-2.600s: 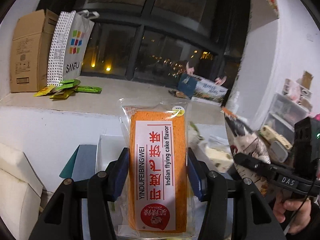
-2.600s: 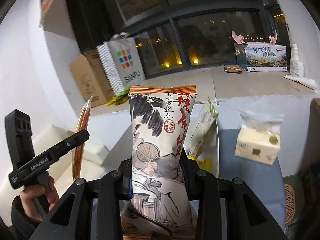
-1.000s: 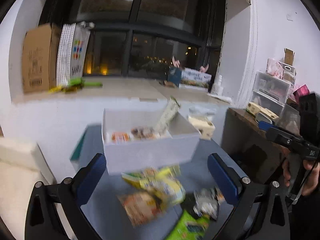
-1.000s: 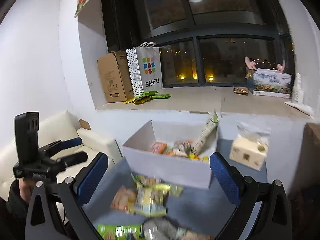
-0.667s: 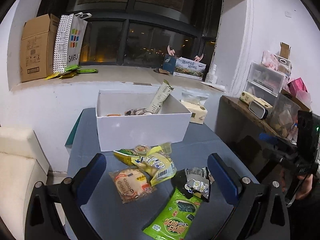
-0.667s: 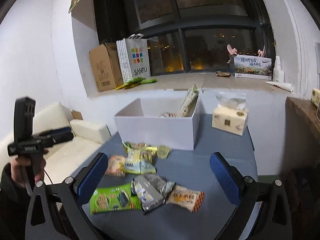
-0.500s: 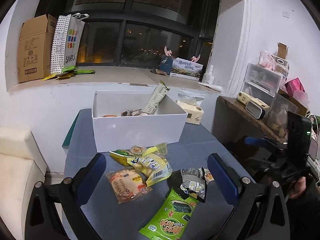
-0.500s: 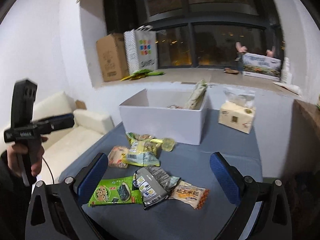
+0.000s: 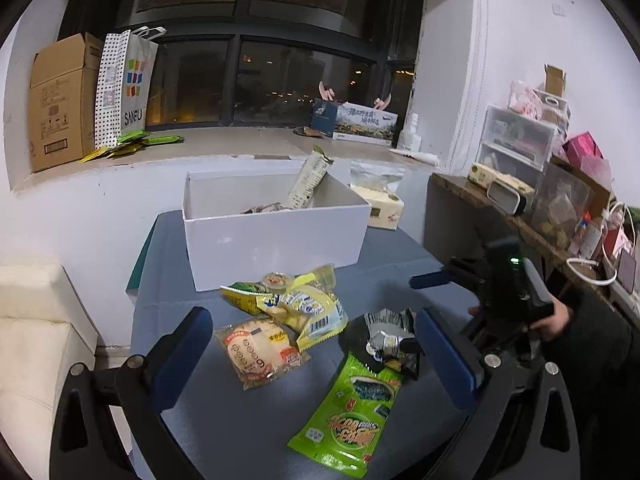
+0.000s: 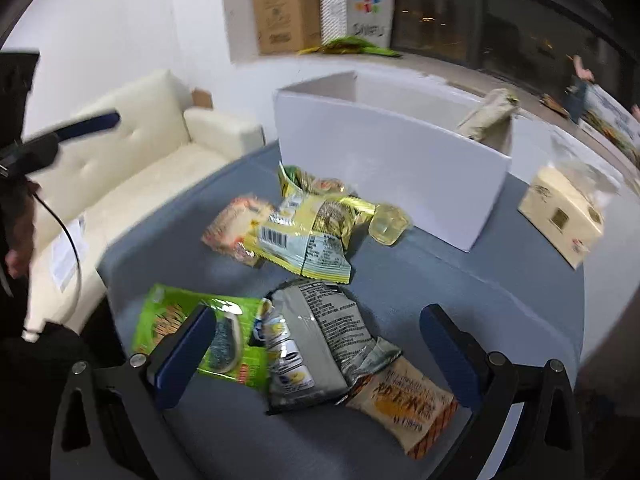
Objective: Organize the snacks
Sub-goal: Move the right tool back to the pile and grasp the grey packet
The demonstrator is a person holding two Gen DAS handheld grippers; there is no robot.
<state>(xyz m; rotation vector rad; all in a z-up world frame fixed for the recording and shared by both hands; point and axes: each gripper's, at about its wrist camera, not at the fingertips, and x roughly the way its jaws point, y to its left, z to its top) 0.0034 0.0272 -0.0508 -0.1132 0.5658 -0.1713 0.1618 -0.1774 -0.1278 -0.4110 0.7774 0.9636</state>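
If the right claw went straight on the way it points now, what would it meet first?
Most likely the crumpled grey foil snack packet, lying on the blue table between the open right claw fingers; depth is hard to judge.

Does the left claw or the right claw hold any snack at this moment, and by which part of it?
Nothing is held. The left claw and the right claw are both wide open above the loose packets on the table.

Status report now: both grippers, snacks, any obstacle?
Left gripper open, empty. Right gripper open, above grey packet. Loose snacks before white box. No obstacle seen.
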